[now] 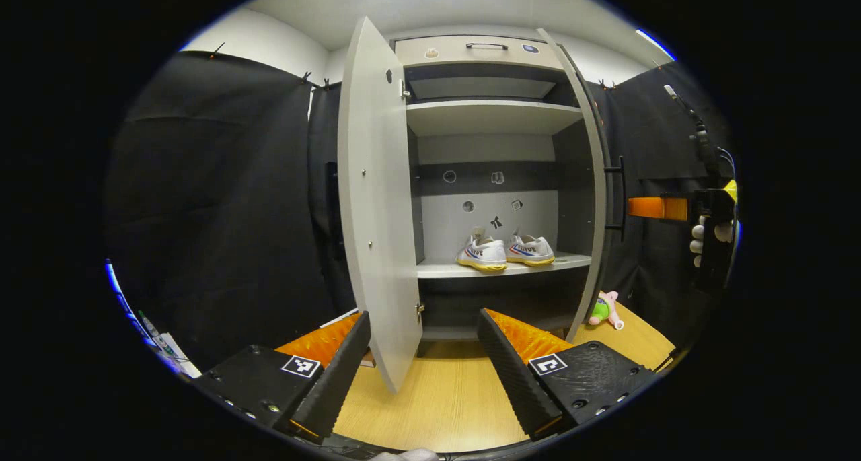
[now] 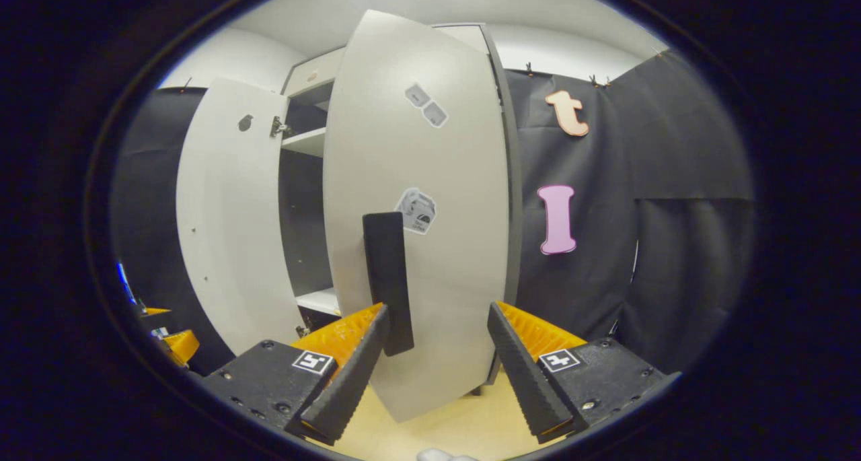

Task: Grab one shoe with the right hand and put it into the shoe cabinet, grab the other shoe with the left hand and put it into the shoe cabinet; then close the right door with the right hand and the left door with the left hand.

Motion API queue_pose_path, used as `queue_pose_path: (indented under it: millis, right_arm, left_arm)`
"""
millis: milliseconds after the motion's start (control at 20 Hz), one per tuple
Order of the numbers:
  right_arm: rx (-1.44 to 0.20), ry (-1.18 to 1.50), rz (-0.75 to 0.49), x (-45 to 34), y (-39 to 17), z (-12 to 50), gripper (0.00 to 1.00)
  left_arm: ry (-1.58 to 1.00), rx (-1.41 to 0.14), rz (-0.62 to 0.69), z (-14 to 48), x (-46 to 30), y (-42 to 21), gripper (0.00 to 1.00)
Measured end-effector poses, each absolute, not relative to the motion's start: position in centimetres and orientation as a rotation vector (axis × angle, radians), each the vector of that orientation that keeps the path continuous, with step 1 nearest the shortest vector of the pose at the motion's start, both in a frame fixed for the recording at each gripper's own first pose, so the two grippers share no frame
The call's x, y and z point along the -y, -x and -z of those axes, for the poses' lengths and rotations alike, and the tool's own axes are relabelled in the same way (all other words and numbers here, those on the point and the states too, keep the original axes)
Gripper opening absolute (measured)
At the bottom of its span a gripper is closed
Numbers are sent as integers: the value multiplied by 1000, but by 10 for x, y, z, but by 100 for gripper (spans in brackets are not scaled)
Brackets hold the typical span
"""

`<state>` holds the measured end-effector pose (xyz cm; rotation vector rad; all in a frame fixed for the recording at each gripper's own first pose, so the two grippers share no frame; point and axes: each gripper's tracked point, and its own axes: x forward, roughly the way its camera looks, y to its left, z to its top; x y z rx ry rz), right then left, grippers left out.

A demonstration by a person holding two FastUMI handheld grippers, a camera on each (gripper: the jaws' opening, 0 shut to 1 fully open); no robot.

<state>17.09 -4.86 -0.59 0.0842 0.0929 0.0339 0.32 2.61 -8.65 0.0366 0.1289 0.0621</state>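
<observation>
The shoe cabinet (image 1: pixel 491 118) stands with both doors swung out. Two white shoes, one (image 1: pixel 482 254) beside the other (image 1: pixel 531 249), sit on its lower shelf (image 1: pixel 437 269). My left gripper (image 1: pixel 424 367) is open, and the left door's (image 1: pixel 377 205) lower corner shows between its fingers. Farther right, edge-on, is the right door (image 1: pixel 595 198), with the other gripper (image 1: pixel 662 208) and a gloved hand beyond it. In the right gripper view my right gripper (image 2: pixel 437 360) is open in front of the right door's outer face (image 2: pixel 437 232), just below its black handle (image 2: pixel 389 282).
The cabinet stands on a wooden table (image 1: pixel 457 400). A green and pink plush toy (image 1: pixel 605 309) lies by the cabinet's right foot. A drawer (image 1: pixel 484 49) tops the cabinet. Pens (image 1: pixel 158 340) lie at the far left. Black cloth walls close in both sides.
</observation>
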Motion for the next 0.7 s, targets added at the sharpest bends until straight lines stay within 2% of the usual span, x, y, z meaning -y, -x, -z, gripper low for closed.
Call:
queue_pose_path:
  millis: [50, 100, 500, 550, 600, 700]
  right_arm:
    - [-85, -89, -38, 45, -168, 4, 92]
    - [-86, -91, -46, 41, -165, 4, 96]
    - [-135, -87, 8, 35, -130, 27, 96]
    - [-140, -87, 18, 35, -125, 29, 92]
    - [-150, -92, 23, 33, -120, 32, 97]
    - [-165, -108, 27, 28, -109, 39, 97]
  left_arm:
    - [-39, -127, -69, 87, -30, -3, 96]
    - [-39, -129, -74, 87, -34, -3, 96]
    - [-54, -82, -140, 72, -92, -15, 96]
    - [-59, -68, -156, 67, -104, -17, 96]
    - [-58, -59, -167, 64, -115, -21, 96]
    - [-59, -42, -198, 55, -140, -27, 96]
